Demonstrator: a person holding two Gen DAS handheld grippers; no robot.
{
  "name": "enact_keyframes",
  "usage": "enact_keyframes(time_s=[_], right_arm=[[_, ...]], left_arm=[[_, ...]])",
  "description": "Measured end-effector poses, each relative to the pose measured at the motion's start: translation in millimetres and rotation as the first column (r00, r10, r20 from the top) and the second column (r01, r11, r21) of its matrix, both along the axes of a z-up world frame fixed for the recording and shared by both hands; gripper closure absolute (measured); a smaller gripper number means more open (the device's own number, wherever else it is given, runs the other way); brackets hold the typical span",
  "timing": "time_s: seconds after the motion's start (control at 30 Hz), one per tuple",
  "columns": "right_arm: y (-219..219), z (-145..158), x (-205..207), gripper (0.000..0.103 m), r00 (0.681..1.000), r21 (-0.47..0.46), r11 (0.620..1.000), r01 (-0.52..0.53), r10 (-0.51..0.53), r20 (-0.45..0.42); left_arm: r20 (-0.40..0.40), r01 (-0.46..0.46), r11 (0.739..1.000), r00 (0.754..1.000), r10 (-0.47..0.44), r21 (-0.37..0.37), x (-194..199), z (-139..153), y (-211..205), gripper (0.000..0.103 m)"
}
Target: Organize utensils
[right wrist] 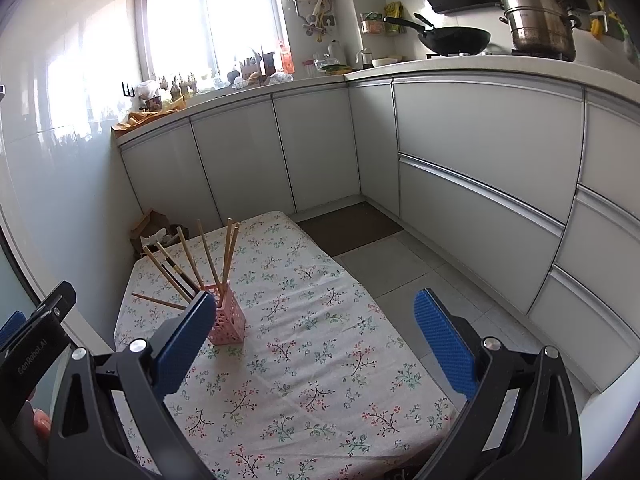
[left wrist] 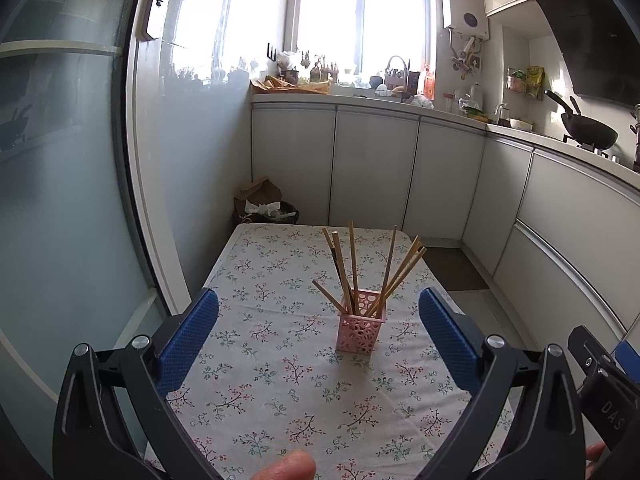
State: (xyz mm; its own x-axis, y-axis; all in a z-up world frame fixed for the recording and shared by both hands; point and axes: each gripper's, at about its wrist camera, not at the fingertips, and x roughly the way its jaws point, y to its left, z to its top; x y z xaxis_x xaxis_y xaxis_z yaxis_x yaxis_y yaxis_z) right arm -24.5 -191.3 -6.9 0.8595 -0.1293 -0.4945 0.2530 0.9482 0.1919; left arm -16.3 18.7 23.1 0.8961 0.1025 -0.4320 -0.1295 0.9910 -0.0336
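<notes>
Fingertip [left wrist: 286,468] of the person shows at the bottom edge of the left wrist view, just behind the left claw [left wrist: 318,322], which hangs above the tabletop [left wrist: 280,392] with its blue pads spread wide and nothing between them. Right claw [right wrist: 314,330] likewise: pads wide apart, empty, held over the flowered cloth. Pink holder [left wrist: 362,330], perforated, stands upright near the middle of the tabletop; seen from the left wrist it sits between the left claw's pads but farther off, not touched. Chopsticks [left wrist: 352,268] stand in the holder, fanned outward at different tilts; one dark stick among the pale wooden ones. Black wok [right wrist: 456,38] and steel pot [right wrist: 538,20] sit on the stove behind.
</notes>
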Motion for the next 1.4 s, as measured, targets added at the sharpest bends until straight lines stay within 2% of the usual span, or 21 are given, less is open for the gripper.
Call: enact_keyframes(time_s=[1.07,1.4], right_arm=[[1.4,-1.1,0.3,0.006,1.0,0.0,1.0,0.001,-0.001,-0.008],[1.2,-1.1,-0.4,0.006,1.0,-0.002,1.0,-0.001,0.001,-0.006]], left_arm=[[-0.024,0.003,1.0,1.0,-0.003,-0.007,2.0,-2.6,0.3,0.007],[-0.019,0.028,1.0,0.999,-0.028,0.009,1.8,-2.7,-2.7,0.007]])
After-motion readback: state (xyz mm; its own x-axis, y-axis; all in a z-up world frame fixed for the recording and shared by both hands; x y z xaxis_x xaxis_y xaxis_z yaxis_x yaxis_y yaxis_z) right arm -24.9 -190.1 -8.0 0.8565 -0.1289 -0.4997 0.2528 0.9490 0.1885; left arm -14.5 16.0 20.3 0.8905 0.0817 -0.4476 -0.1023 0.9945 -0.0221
